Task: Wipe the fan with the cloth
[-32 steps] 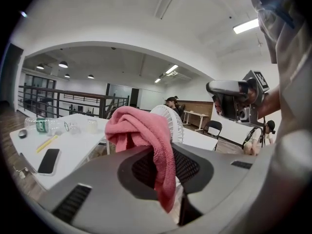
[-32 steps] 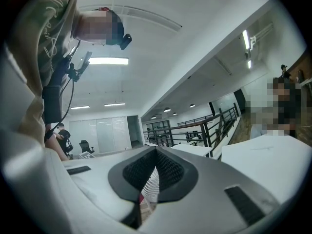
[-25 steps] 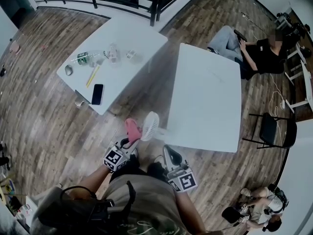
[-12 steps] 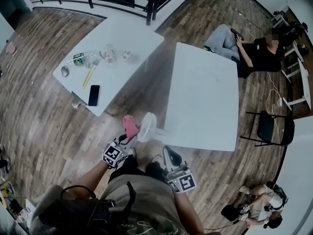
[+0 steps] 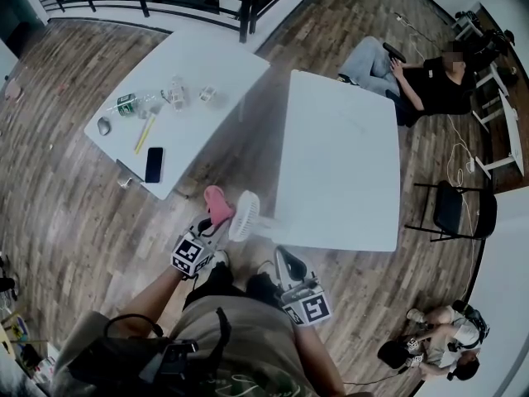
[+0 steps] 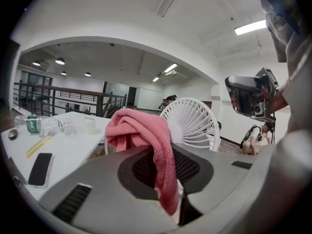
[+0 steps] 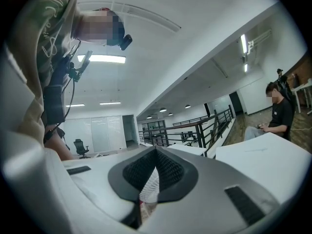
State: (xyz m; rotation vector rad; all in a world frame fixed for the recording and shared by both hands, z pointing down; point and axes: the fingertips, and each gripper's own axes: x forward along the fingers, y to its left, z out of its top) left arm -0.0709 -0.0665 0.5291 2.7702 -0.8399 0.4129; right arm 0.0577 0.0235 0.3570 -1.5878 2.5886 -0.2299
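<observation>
L tongs (image 6: 168, 168) clamped on pink terry cloth (image 6: 141, 130) | cloth just beside white round grille fan (image 6: 195, 123), at its 9 o'clock | R tongs (image 7: 153, 173) fully closed

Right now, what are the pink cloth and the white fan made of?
Pink cloth: soft, fuzzy fabric, probably microfibre or terry; it folds and droops limply.
White fan: looks like smooth, matte plastic, with thin moulded ribs in its grille.
</observation>
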